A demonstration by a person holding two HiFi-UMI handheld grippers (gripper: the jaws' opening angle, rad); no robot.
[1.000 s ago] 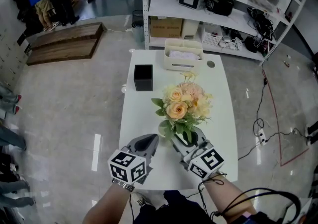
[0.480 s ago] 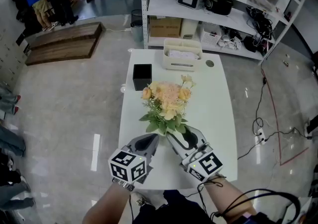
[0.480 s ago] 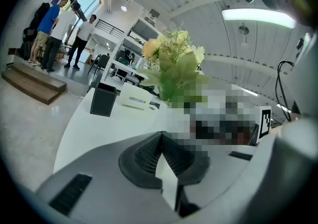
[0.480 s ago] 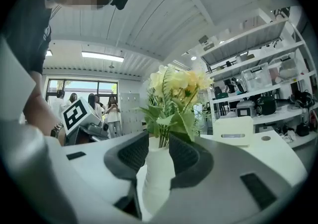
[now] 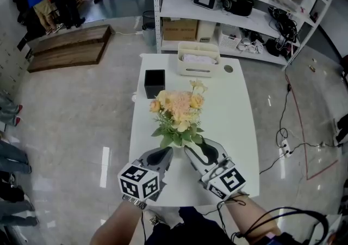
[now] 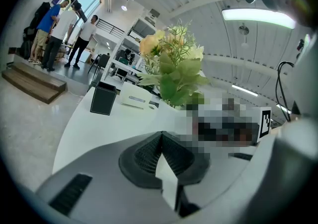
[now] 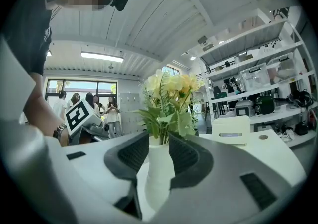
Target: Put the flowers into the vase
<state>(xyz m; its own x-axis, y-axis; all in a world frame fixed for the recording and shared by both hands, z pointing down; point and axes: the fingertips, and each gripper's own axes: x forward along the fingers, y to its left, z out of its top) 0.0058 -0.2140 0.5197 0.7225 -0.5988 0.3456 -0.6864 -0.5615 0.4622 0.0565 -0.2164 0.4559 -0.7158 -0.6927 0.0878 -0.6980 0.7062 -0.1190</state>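
The right gripper (image 7: pixel 159 141) has its jaws on the white vase (image 7: pixel 158 178), pads against both its sides; they have just closed in a little. The vase stands upright at the 6 o'clock end of the bench (image 5: pixel 228 108), with the flowers (image 5: pixel 176 109) already in it. A black box (image 5: pixel 155 83) sits at 11 o'clock from the flowers and a white tray (image 5: pixel 198 59) at 12. The left gripper (image 6: pixel 161 136), at 9 o'clock of the right one, has its jaws closed on nothing
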